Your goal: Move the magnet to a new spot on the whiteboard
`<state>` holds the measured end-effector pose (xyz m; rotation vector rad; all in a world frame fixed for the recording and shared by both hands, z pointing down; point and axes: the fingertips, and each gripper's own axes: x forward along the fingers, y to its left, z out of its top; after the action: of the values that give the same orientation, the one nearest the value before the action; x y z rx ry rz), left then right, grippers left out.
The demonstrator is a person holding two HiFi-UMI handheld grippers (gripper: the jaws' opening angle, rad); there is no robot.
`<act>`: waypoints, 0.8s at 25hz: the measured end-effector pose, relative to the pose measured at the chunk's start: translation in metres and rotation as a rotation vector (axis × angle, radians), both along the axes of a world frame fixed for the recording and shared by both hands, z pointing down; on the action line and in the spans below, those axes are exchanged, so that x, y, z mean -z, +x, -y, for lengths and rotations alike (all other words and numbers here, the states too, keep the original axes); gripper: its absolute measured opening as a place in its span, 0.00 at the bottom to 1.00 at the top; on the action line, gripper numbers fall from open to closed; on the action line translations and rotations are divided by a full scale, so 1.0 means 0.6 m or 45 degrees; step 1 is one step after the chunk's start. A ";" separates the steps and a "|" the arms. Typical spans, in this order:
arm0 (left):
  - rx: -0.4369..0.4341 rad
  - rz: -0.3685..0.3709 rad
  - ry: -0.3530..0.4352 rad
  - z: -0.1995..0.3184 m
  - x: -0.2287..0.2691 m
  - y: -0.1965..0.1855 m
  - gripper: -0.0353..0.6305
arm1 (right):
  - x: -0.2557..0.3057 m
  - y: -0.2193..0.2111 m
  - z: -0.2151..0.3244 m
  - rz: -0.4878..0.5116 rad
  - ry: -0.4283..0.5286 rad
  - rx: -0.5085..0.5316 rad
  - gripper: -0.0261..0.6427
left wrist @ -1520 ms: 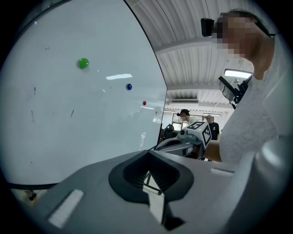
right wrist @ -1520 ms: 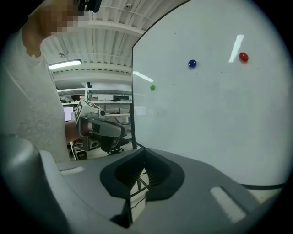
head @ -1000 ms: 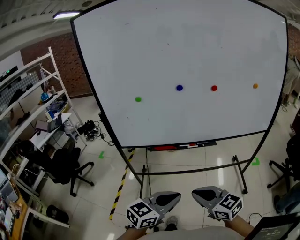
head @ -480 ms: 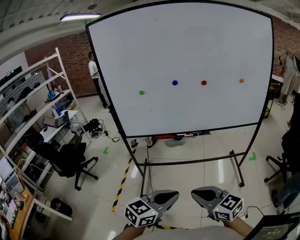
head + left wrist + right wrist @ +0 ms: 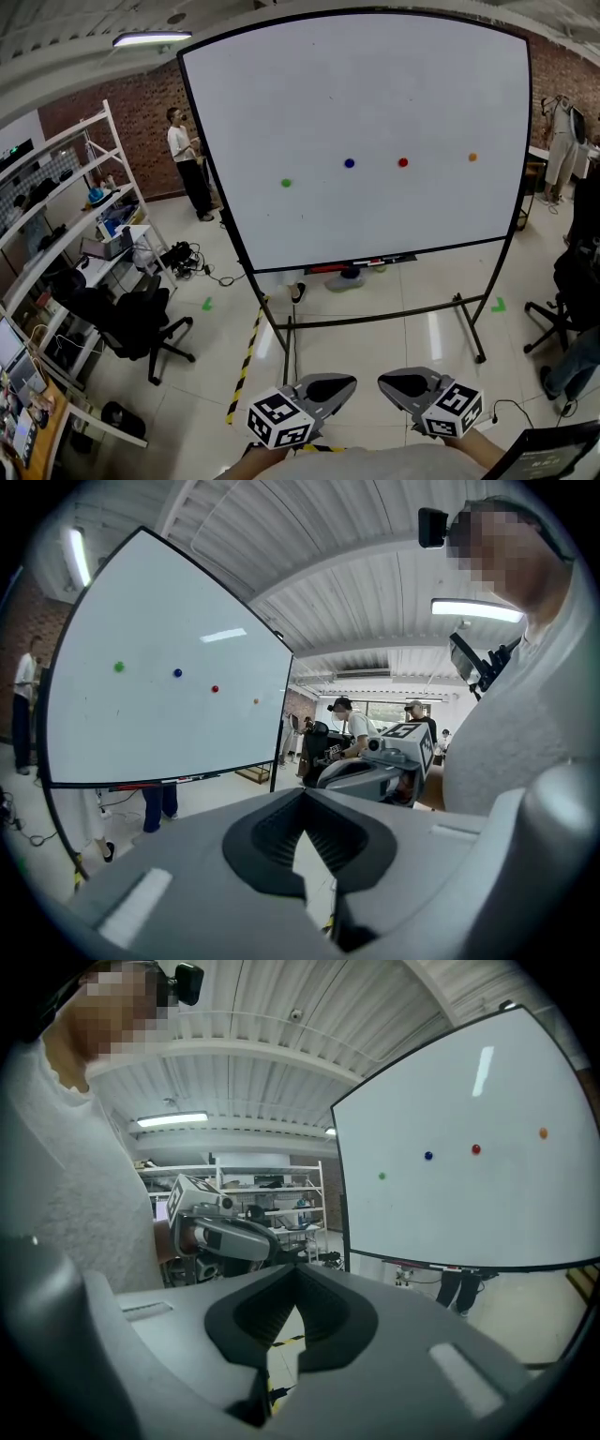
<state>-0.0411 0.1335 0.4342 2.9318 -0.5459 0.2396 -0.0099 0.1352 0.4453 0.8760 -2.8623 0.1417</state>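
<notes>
A large whiteboard [image 5: 375,84] on a wheeled stand faces me some way off. Four small round magnets sit in a row on it: a green magnet [image 5: 286,183], a blue magnet [image 5: 349,163], a red magnet [image 5: 403,162] and an orange magnet [image 5: 472,157]. They also show in the left gripper view, green magnet [image 5: 119,667] first, and in the right gripper view, orange magnet [image 5: 543,1132] last. My left gripper [image 5: 345,383] and right gripper [image 5: 388,382] are held low, close to my body, far from the board. Both are shut with nothing between the jaws.
A person [image 5: 186,159] stands beside the board's left edge. Metal shelving [image 5: 56,216] and a black office chair [image 5: 141,323] fill the left side. Yellow-black floor tape [image 5: 246,352] runs toward the board's stand [image 5: 375,323]. Another chair [image 5: 562,300] is at the right.
The whiteboard now looks smaller and farther away, and the person at its left has come into view. Both grippers stay low, shut and empty.
</notes>
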 end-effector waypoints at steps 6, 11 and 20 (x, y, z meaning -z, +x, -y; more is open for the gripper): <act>-0.035 -0.006 0.006 -0.012 0.001 -0.005 0.02 | -0.001 -0.012 -0.005 -0.014 0.004 -0.019 0.04; -0.036 -0.005 0.009 -0.012 0.002 -0.013 0.02 | 0.001 -0.017 -0.006 -0.019 0.014 -0.026 0.04; -0.038 -0.010 0.014 -0.013 0.001 -0.008 0.02 | -0.006 -0.016 -0.006 -0.024 0.007 -0.014 0.04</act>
<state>-0.0459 0.1412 0.4334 2.9522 -0.5049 0.2290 -0.0197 0.1387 0.4491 0.8891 -2.8425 0.1256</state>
